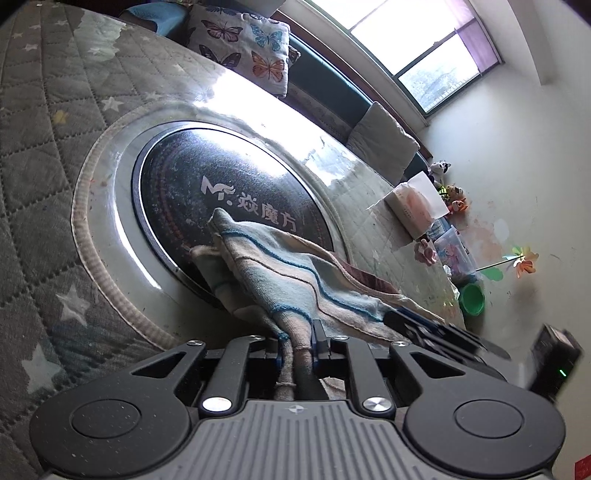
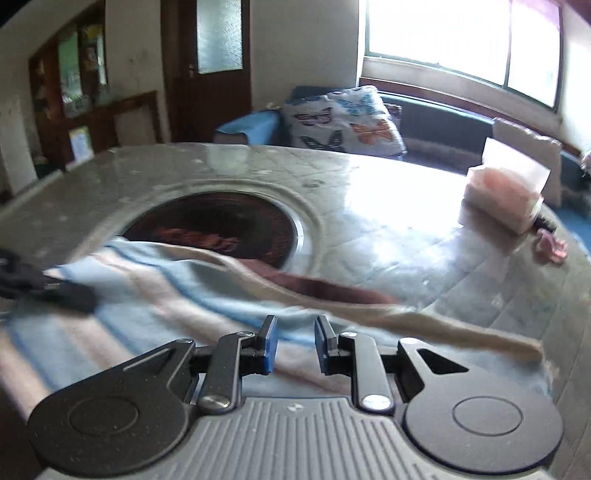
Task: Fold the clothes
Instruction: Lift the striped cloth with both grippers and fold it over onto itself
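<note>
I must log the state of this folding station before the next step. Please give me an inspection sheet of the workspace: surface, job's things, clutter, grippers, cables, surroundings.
Surface: quilted star-print table cover under a clear sheet, with a round black cooktop set in the middle.
Job's things: one striped cloth, blue, beige and brown, rumpled, lying partly over the cooktop.
Clutter: tissue box, green cup, pinwheel, small toys at the far end.
Grippers: left gripper shut on the cloth's edge; right gripper open, fingers apart over the cloth, holding nothing.
Cables: nothing seen.
Surroundings: butterfly cushion on a bench, window, wooden door; right view blurred.
</note>
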Demonstrator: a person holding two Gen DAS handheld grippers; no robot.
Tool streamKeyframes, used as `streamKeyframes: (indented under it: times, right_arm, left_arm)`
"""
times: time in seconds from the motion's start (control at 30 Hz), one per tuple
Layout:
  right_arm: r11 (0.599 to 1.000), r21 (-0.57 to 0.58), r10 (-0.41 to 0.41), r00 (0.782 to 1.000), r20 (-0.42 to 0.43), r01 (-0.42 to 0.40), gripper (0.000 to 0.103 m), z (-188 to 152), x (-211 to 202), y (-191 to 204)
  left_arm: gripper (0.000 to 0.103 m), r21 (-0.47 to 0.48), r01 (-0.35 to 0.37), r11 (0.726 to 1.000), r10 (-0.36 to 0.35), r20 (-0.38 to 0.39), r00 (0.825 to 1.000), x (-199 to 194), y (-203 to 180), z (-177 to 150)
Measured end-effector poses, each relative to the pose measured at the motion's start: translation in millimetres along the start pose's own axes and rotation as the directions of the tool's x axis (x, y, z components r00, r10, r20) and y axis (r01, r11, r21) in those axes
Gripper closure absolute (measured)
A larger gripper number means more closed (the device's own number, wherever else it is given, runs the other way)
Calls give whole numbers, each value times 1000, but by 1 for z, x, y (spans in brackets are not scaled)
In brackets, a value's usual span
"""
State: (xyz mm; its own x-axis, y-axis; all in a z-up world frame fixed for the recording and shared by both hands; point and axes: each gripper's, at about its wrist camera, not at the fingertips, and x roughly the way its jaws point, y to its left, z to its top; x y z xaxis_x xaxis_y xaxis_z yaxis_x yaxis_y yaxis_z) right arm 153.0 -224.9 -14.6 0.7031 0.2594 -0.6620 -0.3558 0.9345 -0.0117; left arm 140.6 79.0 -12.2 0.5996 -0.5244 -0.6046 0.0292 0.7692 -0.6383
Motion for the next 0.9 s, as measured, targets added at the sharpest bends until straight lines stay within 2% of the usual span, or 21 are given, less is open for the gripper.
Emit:
streamKeyframes:
  times: [0.17,0.43,0.53,0.6,0.73,0.8,0.9]
  right_arm:
    - [999,-6,-49,998,-31,49,86,3,30,-1]
    - [997,-5,-79,997,-20,79,81,8,31,1]
    - [994,-59,-92,995,-23,91,75,-1,23,7]
    - [991,-84,-109,994,-6,108,64,-6,12,10]
    - [994,-75,-78,997,5,78,59,-21,-13,12]
    - [995,-76,-66,998,13,67,48,-32,-29,13]
    - [996,-68,-56,998,26,57,42,-48,-50,12]
  left_arm:
    - [89,22,4,1000,-5,4,1000,-2,-6,2]
    - [89,44,-3,999,2,18,1000,-9,-20,6]
    - [89,66,-10,998,9,21,1000,-11,-35,9]
    - [89,85,-14,996,12,24,1000,-13,-50,11]
    - [89,123,-19,992,15,31,999,-14,-83,16]
    - [89,142,-21,990,16,31,999,-11,-102,17]
    - [89,182,-21,983,17,22,1000,-1,-131,15]
